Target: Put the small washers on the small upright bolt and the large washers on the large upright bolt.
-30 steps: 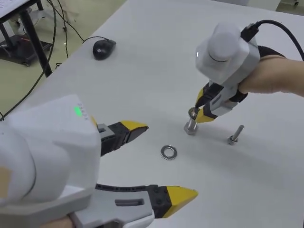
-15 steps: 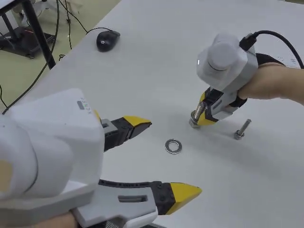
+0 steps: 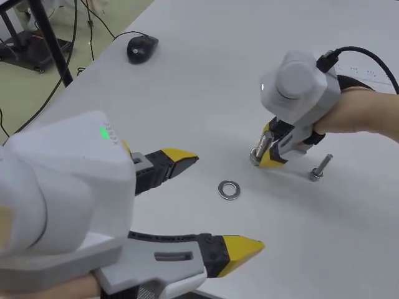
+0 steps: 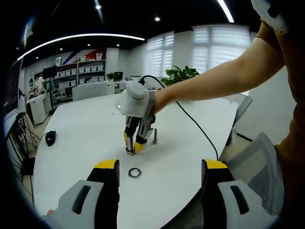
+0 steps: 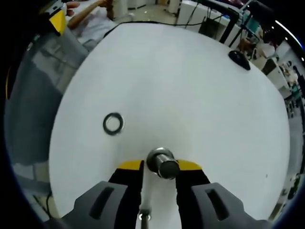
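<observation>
A white desk (image 3: 206,93) is shown, with a mouse (image 3: 142,48) at 11 o'clock in the head view. The large upright bolt (image 3: 260,149) is clamped by the right claw (image 3: 269,157). The small bolt (image 3: 319,169) stands near it at 3 o'clock. A washer (image 3: 229,190) lies flat at 7 o'clock, apart from it. The left claw (image 4: 161,167) is held wide apart.

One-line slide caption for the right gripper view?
Right gripper, jaws either side of the large upright bolt; one loose washer lies flat on the white table.

Bright overhead light; soft shadows; fisheye-warped edges.
</observation>
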A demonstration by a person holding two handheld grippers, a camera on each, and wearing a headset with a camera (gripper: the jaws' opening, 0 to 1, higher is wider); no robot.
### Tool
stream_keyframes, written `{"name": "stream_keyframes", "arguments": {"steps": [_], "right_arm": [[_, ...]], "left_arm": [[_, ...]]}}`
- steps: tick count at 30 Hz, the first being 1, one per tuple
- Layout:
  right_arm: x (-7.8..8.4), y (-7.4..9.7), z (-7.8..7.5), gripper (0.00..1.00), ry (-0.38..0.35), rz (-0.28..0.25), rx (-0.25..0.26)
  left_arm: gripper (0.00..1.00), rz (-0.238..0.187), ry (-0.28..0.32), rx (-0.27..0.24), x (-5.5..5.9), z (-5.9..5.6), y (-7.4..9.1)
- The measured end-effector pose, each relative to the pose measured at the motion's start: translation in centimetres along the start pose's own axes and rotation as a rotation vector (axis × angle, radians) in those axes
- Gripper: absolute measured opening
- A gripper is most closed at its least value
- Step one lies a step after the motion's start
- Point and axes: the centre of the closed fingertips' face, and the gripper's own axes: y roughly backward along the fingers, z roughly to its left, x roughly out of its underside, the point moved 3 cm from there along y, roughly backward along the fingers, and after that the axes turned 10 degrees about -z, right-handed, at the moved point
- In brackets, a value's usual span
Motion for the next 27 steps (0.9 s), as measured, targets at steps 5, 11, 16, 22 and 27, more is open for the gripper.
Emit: {"name": "stream_keyframes", "arguments": {"steps": [5, 11, 16, 22, 27], "right_arm": [[0.6, 0.9, 0.0, 0.31, -0.013, -0.008, 0.019], [1.1, 2.5, 0.8, 0.31, -0.030, -0.008, 0.044], [1.3, 3.0, 1.6, 0.30, -0.050, -0.026, 0.053], [1.0, 3.1, 4.1, 0.30, -0.063, -0.035, 0.035], [0.5, 2.9, 5.2, 0.29, -0.077, -0.049, 0.014]], "left_arm": [[0.69, 0.004, -0.001, 0.004, 0.1, 0.0, 0.0], [0.69, -0.002, -0.012, 0.015, -0.2, -0.4, -0.1], [0.69, -0.002, -0.022, 0.020, -0.4, -0.8, 0.0], [0.69, 0.001, -0.033, 0.015, -0.4, -1.1, 0.4], [0.69, 0.003, -0.033, 0.004, -0.3, -1.3, 0.7]]}}
